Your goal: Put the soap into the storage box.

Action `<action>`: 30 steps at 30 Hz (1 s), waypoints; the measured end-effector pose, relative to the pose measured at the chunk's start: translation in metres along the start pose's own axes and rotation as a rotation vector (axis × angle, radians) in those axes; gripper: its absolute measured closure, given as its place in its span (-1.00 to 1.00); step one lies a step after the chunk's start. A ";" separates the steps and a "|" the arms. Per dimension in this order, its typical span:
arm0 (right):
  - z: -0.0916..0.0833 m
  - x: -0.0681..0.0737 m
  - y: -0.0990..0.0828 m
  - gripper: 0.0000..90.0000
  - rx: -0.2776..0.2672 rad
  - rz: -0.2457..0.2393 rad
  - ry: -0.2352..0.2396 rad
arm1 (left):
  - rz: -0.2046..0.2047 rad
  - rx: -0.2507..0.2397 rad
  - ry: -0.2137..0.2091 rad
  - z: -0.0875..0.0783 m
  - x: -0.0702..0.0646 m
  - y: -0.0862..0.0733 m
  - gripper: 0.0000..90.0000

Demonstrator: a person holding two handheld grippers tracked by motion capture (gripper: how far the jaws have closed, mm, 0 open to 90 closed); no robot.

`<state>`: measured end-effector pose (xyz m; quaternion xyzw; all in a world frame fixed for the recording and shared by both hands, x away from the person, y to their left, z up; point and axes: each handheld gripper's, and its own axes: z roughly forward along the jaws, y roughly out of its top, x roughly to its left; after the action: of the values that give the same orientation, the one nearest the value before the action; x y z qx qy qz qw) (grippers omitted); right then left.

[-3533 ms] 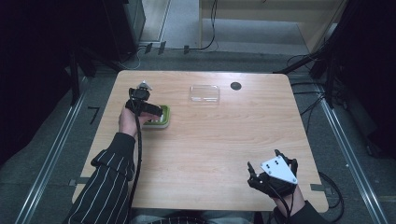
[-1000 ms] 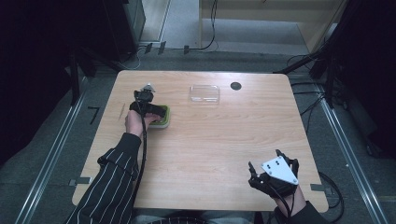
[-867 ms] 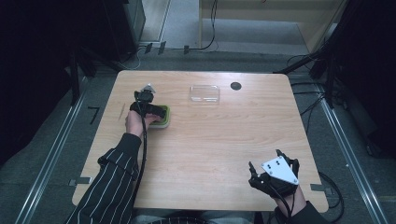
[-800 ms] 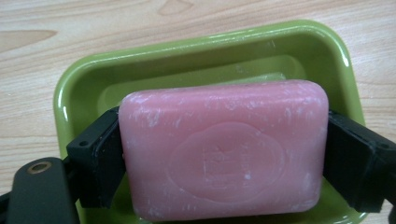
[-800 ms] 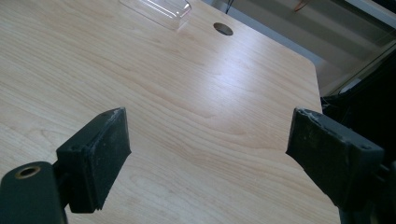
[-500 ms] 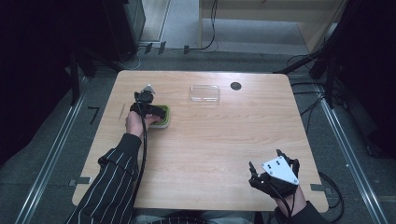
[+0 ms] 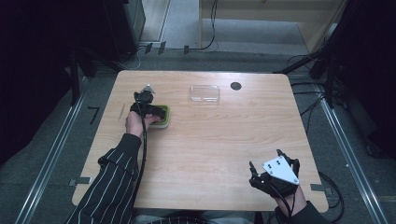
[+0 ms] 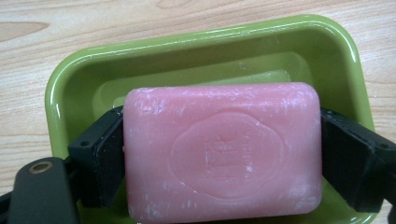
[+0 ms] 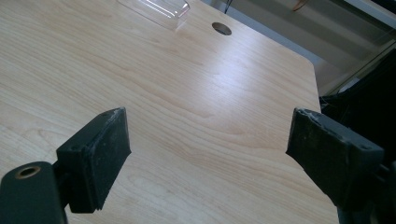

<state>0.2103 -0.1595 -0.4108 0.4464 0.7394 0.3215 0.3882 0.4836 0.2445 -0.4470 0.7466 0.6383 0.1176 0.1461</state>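
Pink soap (image 8: 222,151): we see a pink bar with a round stamp on its face, lying in the green dish, and our left jaws press against its two short ends.
Green dish (image 8: 205,39): it sits on the wooden bench (image 7: 210,140) near the far-left corner, a little in from the left edge; its rim stands clear around the bar on the far side.
Left gripper (image 7: 156,112): we hold it over the dish, its jaws clamped on the soap; whether the bar rests on the dish floor or is lifted off it, we cannot tell.
Right gripper (image 7: 267,169): we hold it at the near-right corner of the bench, jaws spread wide with bare wood between them, well apart from the dish.
Clear lid (image 7: 204,93): it lies by the far edge, about midway along it, just left of the round cable hole (image 7: 236,86).
Left sleeve (image 7: 109,186): striped, it crosses the near-left part of the bench.
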 end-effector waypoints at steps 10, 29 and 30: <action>0.000 0.000 0.000 -0.71 0.001 0.003 -0.002 | 0.008 -0.036 0.004 -0.010 -0.002 0.001 -0.77; -0.001 0.000 0.000 -0.71 -0.003 0.007 -0.004 | 0.063 -0.050 0.003 -0.036 -0.014 -0.008 -0.85; -0.001 0.000 0.000 -0.71 -0.003 0.007 -0.004 | 0.067 -0.045 0.003 -0.037 -0.014 -0.009 -0.87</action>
<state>0.2091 -0.1596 -0.4101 0.4490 0.7366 0.3232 0.3891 0.4593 0.2349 -0.4156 0.7638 0.6104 0.1382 0.1579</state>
